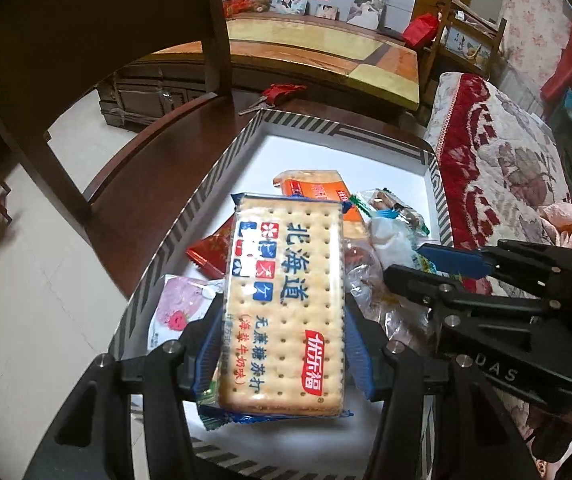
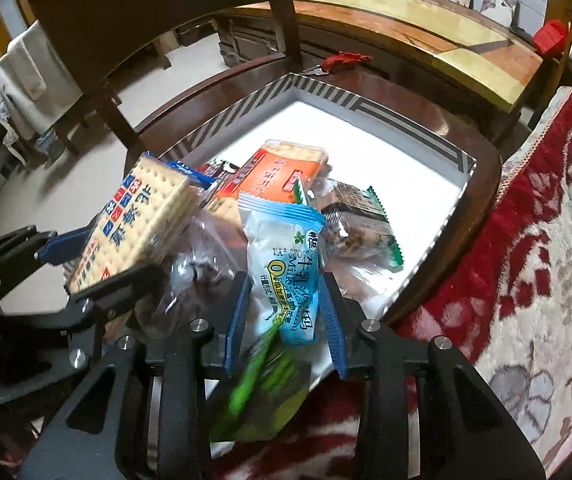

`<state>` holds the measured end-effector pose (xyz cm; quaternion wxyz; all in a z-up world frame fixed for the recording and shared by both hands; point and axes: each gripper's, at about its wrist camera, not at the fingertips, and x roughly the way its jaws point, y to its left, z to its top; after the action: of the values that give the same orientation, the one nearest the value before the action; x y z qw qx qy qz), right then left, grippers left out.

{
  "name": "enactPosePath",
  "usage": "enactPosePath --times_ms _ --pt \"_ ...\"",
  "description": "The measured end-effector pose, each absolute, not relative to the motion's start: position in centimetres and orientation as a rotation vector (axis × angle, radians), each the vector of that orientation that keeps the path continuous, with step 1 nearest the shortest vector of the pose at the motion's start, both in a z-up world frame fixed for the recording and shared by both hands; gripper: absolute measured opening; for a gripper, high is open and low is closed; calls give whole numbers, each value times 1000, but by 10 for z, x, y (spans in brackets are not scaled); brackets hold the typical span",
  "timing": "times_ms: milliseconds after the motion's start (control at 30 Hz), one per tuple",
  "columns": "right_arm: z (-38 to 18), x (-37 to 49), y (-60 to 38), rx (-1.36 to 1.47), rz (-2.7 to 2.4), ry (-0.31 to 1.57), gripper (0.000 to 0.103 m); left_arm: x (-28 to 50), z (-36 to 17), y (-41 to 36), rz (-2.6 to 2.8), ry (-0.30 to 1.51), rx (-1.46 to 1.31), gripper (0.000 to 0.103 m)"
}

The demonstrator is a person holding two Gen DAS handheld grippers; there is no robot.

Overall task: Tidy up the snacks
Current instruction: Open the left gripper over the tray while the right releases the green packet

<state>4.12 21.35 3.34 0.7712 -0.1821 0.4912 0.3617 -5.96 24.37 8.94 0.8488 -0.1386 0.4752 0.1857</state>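
Above the striped-rimmed tray (image 1: pixel 434 184) of snacks, the left gripper (image 1: pixel 282 344) clamps the cracker pack (image 1: pixel 286 300) across its width, long axis along the fingers, while the right gripper (image 2: pixel 286 308) pinches a pale blue milk-snack packet (image 2: pixel 286 276) lengthwise too.

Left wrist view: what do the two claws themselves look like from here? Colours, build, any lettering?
Both are matte black, angular linkage frames joined by round silver pivot screws. The left claw has blue ribbed pads lining its two fingers. The right claw, seen side-on, has a matching blue finger and pale letters "UAS" on its black body. No cables or sleeves show.
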Motion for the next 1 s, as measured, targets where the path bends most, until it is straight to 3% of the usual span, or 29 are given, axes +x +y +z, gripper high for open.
enactPosePath --times_ms 267,533,800,1000 --pt "35 38 198 -220 821 1118 37 -67 96 247 410 992 -315 62" --pt "45 19 187 -201 828 1103 37 -80 110 241 436 959 -280 80" --pt "62 2 161 -144 796 1035 54 -93 114 230 446 941 -290 86" --pt "75 -15 127 -118 736 977 54 -102 124 215 447 876 -288 90"
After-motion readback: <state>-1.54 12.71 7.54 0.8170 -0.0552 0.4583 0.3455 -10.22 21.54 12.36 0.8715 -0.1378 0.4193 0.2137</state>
